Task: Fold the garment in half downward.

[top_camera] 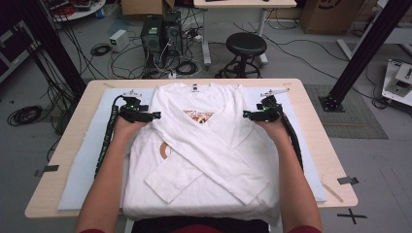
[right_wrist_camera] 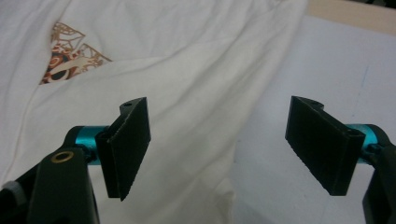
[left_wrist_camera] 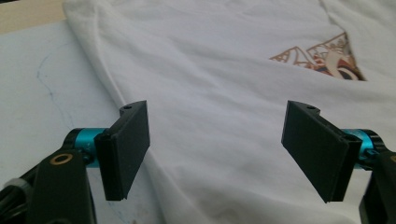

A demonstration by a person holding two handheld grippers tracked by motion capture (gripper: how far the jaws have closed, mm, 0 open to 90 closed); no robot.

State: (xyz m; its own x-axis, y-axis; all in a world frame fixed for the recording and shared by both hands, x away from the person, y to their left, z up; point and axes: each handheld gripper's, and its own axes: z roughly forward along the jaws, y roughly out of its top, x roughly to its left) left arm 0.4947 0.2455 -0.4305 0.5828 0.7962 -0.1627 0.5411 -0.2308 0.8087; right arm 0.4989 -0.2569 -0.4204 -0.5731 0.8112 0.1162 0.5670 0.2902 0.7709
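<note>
A white long-sleeved shirt (top_camera: 204,160) lies flat on a pale blue mat (top_camera: 87,145), both sleeves folded across its chest in an X. An orange print (top_camera: 198,116) shows at the chest. My left gripper (top_camera: 154,115) stands open at the shirt's left shoulder edge, jaws wide over the cloth (left_wrist_camera: 215,107) with nothing between them. At the right shoulder edge my right gripper (top_camera: 246,114) is open too, straddling the shirt's side edge (right_wrist_camera: 219,140) and the mat (right_wrist_camera: 299,74).
The mat covers a wooden table (top_camera: 311,121); the shirt's hem hangs over the near edge. A wooden stick (top_camera: 331,189) lies at the table's right front. A black stool (top_camera: 245,46), computer boxes and cables stand on the floor beyond.
</note>
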